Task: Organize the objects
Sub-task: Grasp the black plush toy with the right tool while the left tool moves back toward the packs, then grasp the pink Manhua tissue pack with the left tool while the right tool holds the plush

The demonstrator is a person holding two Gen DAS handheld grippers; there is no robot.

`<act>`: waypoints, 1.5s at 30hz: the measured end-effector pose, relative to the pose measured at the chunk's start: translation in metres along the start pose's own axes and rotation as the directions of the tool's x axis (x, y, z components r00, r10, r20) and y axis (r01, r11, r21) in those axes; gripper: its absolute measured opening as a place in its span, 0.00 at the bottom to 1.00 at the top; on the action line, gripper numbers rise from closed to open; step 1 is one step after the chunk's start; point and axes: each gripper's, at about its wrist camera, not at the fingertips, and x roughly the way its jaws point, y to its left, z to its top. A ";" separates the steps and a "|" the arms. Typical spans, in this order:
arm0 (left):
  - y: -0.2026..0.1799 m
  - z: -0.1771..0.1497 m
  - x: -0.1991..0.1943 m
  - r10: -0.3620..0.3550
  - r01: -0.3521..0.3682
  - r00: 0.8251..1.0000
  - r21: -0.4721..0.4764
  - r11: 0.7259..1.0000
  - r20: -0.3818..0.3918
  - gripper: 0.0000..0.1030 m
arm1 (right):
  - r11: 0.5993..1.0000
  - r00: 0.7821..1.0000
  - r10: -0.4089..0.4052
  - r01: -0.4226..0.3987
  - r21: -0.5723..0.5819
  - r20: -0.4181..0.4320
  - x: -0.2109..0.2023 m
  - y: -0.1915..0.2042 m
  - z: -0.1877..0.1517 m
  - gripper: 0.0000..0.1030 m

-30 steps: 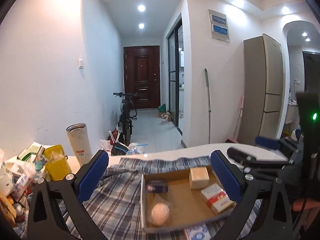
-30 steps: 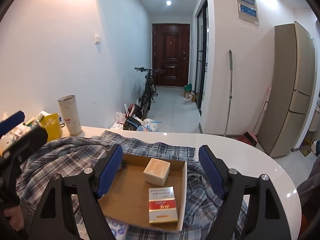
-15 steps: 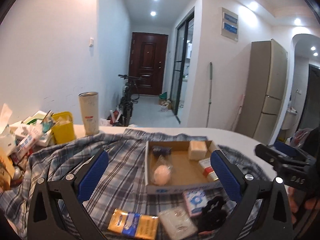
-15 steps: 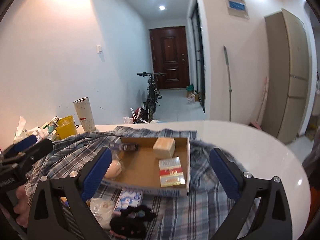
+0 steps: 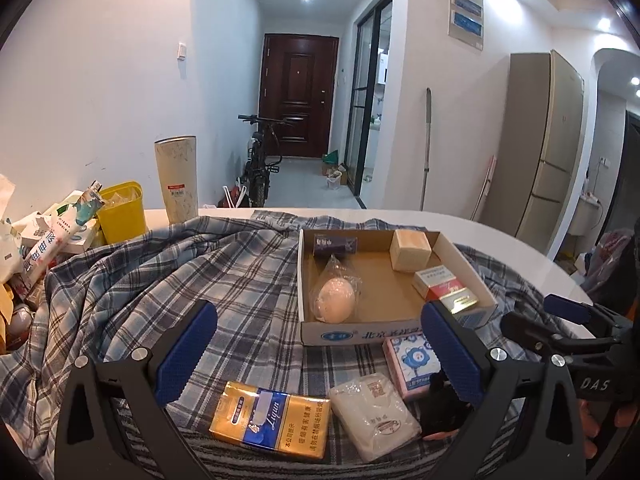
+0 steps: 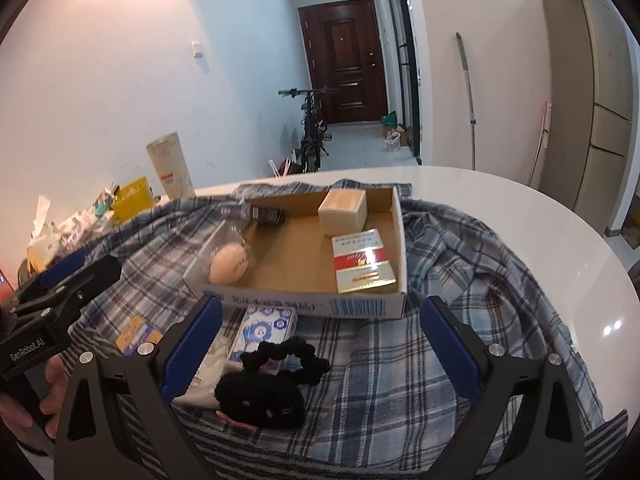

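Four items sit in the cardboard tray (image 5: 460,258): a bagged egg (image 5: 335,296) at its near-left, a dark purple box (image 5: 334,245) at its far-left, a tan cube box (image 5: 410,249) at its far-right, a red-and-white cigarette pack (image 5: 446,289) at its near-right. We judge the job roughly half done.

Four more lie outside on the plaid cloth (image 5: 160,288), all just in front of the tray's near wall: gold-and-blue Liqun pack (image 5: 272,419), white wrapped packet (image 5: 374,414), pink-and-blue tissue pack (image 5: 414,360), black scrunchie-and-plush lump (image 6: 268,384). The tissue pack nearly touches the tray wall; the black lump overlaps the tissue pack.

We hold both tools off the cloth, empty. Left gripper (image 5: 318,354): jaws wide, framing the Liqun pack and white packet. Right gripper (image 6: 320,350): jaws wide, black lump between them, low.

Left of the tray, clutter around a yellow bin (image 5: 120,211) and a tall tumbler (image 5: 178,178); we can't tell if that's in scope.
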 end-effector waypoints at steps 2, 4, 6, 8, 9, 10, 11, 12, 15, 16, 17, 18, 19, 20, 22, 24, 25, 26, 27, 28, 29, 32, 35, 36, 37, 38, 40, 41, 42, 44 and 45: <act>-0.001 -0.003 0.003 0.000 0.000 1.000 0.007 1.000 -0.013 1.00 | 1.000 0.999 0.024 -0.024 0.000 -0.041 0.009 0.002 -0.004 0.96; -0.002 -0.005 0.006 0.006 -0.006 1.000 0.007 1.000 -0.023 1.00 | 0.999 0.995 0.055 -0.055 0.003 -0.083 0.018 0.004 -0.008 0.96; -0.001 -0.008 0.007 0.014 -0.014 1.000 -0.010 1.000 -0.027 1.00 | 0.997 0.990 0.074 -0.074 0.005 -0.122 0.025 0.007 -0.013 0.95; 0.000 -0.009 0.007 0.014 -0.014 1.000 -0.013 1.000 -0.027 1.00 | 0.996 0.985 0.086 -0.086 0.002 -0.149 0.030 0.011 -0.017 0.95; 0.001 -0.009 0.007 0.018 -0.018 1.000 -0.009 1.000 -0.026 1.00 | 0.996 0.983 0.090 -0.091 -0.001 -0.162 0.032 0.013 -0.019 0.94; 0.001 -0.009 0.006 0.022 -0.023 0.999 -0.005 1.000 -0.024 1.00 | 0.995 0.980 0.093 -0.095 -0.006 -0.174 0.034 0.015 -0.021 0.93; 0.001 -0.010 0.006 0.024 -0.024 0.999 -0.004 1.000 -0.023 1.00 | 0.995 0.978 0.094 -0.098 -0.013 -0.188 0.037 0.017 -0.023 0.91; 0.001 -0.010 0.006 0.024 -0.024 0.999 -0.004 1.000 -0.023 1.00 | 0.995 0.974 0.096 -0.102 -0.019 -0.204 0.039 0.018 -0.025 0.89; 0.001 -0.011 0.006 0.035 -0.035 0.999 0.005 0.999 -0.019 1.00 | 0.993 0.964 0.104 -0.114 -0.027 -0.245 0.045 0.021 -0.033 0.84; 0.001 -0.011 0.007 0.040 -0.040 0.999 0.010 0.999 -0.017 1.00 | 0.992 0.957 0.111 -0.124 -0.032 -0.266 0.049 0.023 -0.036 0.83; 0.001 -0.012 0.008 0.042 -0.042 0.999 0.014 0.999 -0.016 1.00 | 0.990 0.951 0.118 -0.134 -0.036 -0.287 0.052 0.025 -0.038 0.79; 0.002 -0.013 0.010 0.047 -0.046 0.999 0.016 0.999 -0.022 1.00 | 0.989 0.944 0.123 -0.142 -0.041 -0.305 0.055 0.027 -0.040 0.77; 0.001 -0.013 0.012 0.050 -0.050 0.998 0.016 0.999 -0.029 1.00 | 0.988 0.939 0.127 -0.149 -0.046 -0.320 0.058 0.029 -0.042 0.76; 0.001 -0.013 0.013 0.049 -0.049 0.998 0.013 0.999 -0.033 1.00 | 0.987 0.934 0.127 -0.153 -0.053 -0.334 0.060 0.030 -0.044 0.73; 0.000 -0.013 0.013 0.050 -0.050 0.998 0.015 0.999 -0.033 1.00 | 0.986 0.930 0.121 -0.152 -0.062 -0.347 0.062 0.032 -0.047 0.67; 0.000 -0.013 0.014 0.048 -0.048 0.998 0.021 0.999 -0.032 1.00 | 0.985 0.927 0.132 -0.162 -0.056 -0.351 0.062 0.031 -0.048 0.56; -0.001 -0.013 0.014 0.048 -0.047 0.998 0.025 0.999 -0.032 1.00 | 0.985 0.928 0.134 -0.162 -0.052 -0.348 0.061 0.030 -0.048 0.55; -0.002 -0.014 0.014 0.048 -0.047 0.998 0.031 0.998 -0.034 1.00 | 0.986 0.930 0.130 -0.158 -0.056 -0.343 0.060 0.029 -0.048 0.50; -0.003 -0.014 0.015 0.045 -0.043 0.998 0.035 0.998 -0.036 1.00 | 0.987 0.936 0.120 -0.149 -0.065 -0.330 0.058 0.028 -0.047 0.49; -0.003 -0.014 0.016 0.037 -0.035 0.998 0.038 0.999 -0.041 1.00 | 0.988 0.944 0.110 -0.139 -0.073 -0.311 0.055 0.027 -0.045 0.48; -0.004 -0.015 0.016 0.025 -0.023 0.999 0.039 0.999 -0.046 1.00 | 0.988 0.952 0.100 -0.129 -0.080 -0.288 0.052 0.026 -0.043 0.48; -0.006 -0.016 0.018 0.013 -0.011 0.998 0.039 0.999 -0.063 1.00 | 0.993 0.977 0.064 -0.083 -0.085 -0.205 0.039 0.019 -0.035 0.48; -0.007 -0.018 0.023 -0.005 0.008 0.994 0.024 1.000 -0.113 1.00 | 0.997 0.993 -0.001 -0.008 -0.079 -0.115 0.027 0.010 -0.027 0.48; -0.009 -0.019 0.025 -0.010 0.012 0.991 0.016 1.000 -0.137 1.00 | 0.997 0.996 -0.021 0.015 -0.070 -0.089 0.023 0.006 -0.025 0.48; -0.011 -0.020 0.028 -0.016 0.018 0.987 0.010 1.000 -0.162 1.00 | 0.998 0.997 -0.035 0.032 -0.055 -0.068 0.020 0.001 -0.022 0.48; -0.013 -0.021 0.031 -0.021 0.023 0.983 0.011 1.000 -0.184 1.00 | 0.998 0.998 -0.044 0.042 -0.038 -0.054 0.018 -0.004 -0.018 0.48; -0.019 -0.021 0.038 -0.015 0.020 0.975 0.023 1.000 -0.220 1.00 | 0.999 0.998 -0.051 0.051 -0.001 -0.037 0.014 -0.011 -0.013 0.48; -0.023 -0.021 0.041 -0.014 0.022 0.972 0.030 0.999 -0.233 1.00 | 0.998 0.998 -0.051 0.052 0.024 -0.028 0.013 -0.016 -0.010 0.48; -0.027 -0.021 0.043 -0.019 0.029 0.969 0.037 0.999 -0.248 1.00 | 0.998 0.998 -0.054 0.055 0.042 -0.018 0.010 -0.020 -0.009 0.48; -0.036 -0.019 0.048 -0.042 0.058 0.957 0.048 0.997 -0.287 1.00 | 0.995 0.998 -0.070 0.070 0.066 0.000 0.006 -0.027 -0.006 0.48; -0.040 -0.019 0.050 -0.055 0.074 0.951 0.052 0.996 -0.303 1.00 | 0.994 0.996 -0.085 0.084 0.072 0.005 0.005 -0.029 -0.004 0.48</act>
